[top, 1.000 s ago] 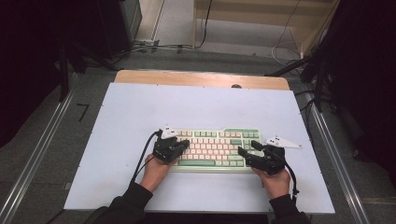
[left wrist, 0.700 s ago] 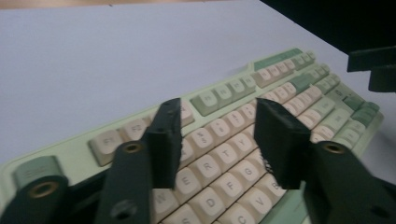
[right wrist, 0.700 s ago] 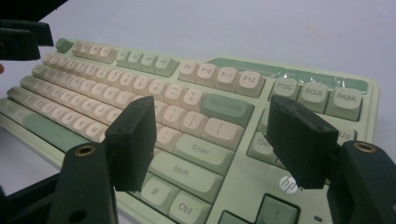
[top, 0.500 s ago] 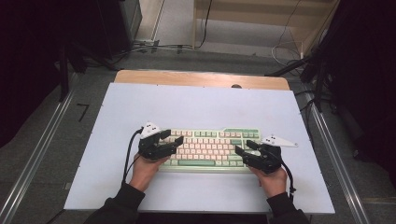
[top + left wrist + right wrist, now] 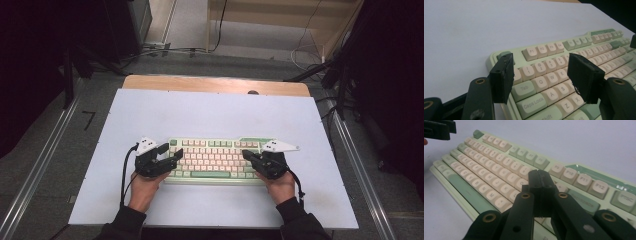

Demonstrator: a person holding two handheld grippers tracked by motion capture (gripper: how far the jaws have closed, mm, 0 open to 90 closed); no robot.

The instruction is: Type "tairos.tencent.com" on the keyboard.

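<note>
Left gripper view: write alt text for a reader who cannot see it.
The left gripper holds its two black jaws open above the left end of a green and cream keyboard, near the Tab and Caps Lock keys. The keyboard lies on a pale table.

Even, soft light falls from above on the pale lavender-white table [image 5: 220, 115], while the room's edges sink into near black. Shadows are faint. In both gripper views the near black jaws blur, and the pastel green and cream plastic keyboard [image 5: 554, 75] softens toward its far end.
</note>
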